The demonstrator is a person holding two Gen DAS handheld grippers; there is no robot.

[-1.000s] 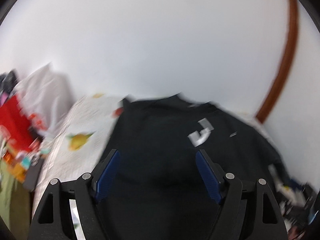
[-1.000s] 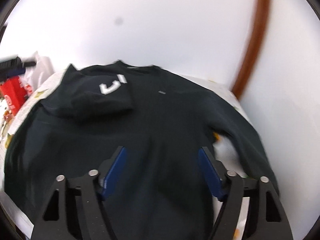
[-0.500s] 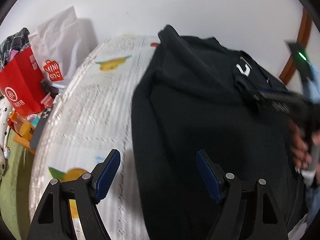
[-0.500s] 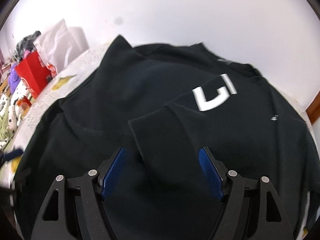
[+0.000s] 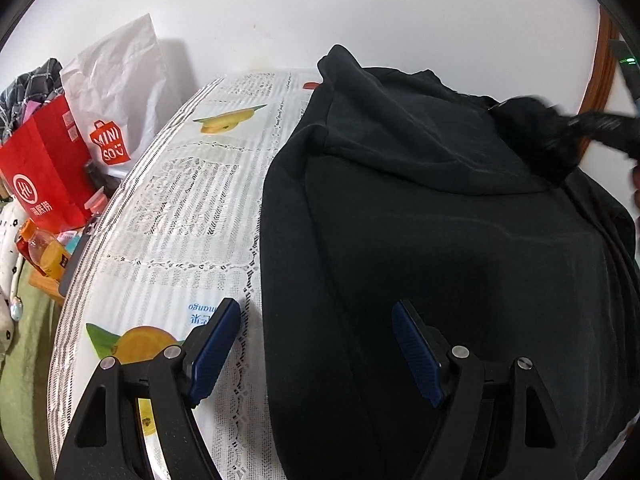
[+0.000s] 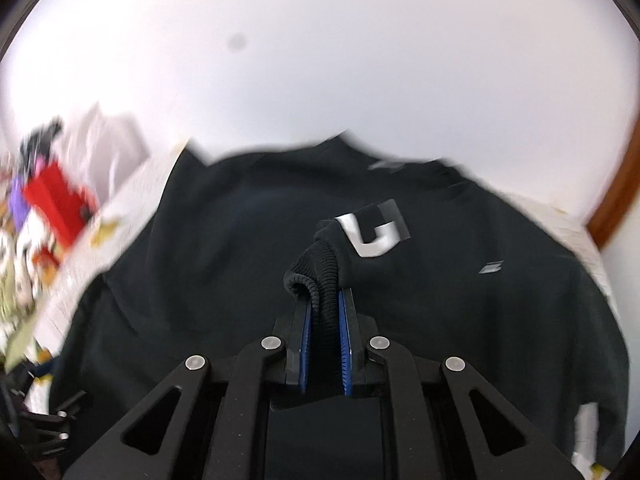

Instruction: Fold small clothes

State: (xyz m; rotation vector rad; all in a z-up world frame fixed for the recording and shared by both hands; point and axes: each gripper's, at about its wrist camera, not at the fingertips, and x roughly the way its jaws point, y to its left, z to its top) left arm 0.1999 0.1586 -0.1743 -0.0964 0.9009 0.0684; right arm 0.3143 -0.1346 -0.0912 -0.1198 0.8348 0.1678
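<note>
A black sweatshirt (image 5: 440,240) lies spread on the table, one sleeve folded across its chest. My left gripper (image 5: 316,344) is open and empty, low over the sweatshirt's left edge, one finger over the cloth and one over the tablecloth. My right gripper (image 6: 324,312) is shut on the sleeve's ribbed cuff (image 6: 316,276), beside a white logo (image 6: 376,232), and holds it lifted above the sweatshirt (image 6: 240,280). In the left wrist view the right gripper (image 5: 576,128) shows at the far right with the cuff in it.
A white lace tablecloth with fruit prints (image 5: 180,220) covers the table. A white Miniso bag (image 5: 116,96), a red paper bag (image 5: 44,160) and a drink bottle (image 5: 44,248) stand off the table's left side. A white wall is behind, with a brown frame (image 5: 600,80) at the right.
My right gripper has shut on the sleeve cuff and lifted it. My left gripper has stayed open and moved a little closer along the sweatshirt's left edge.
</note>
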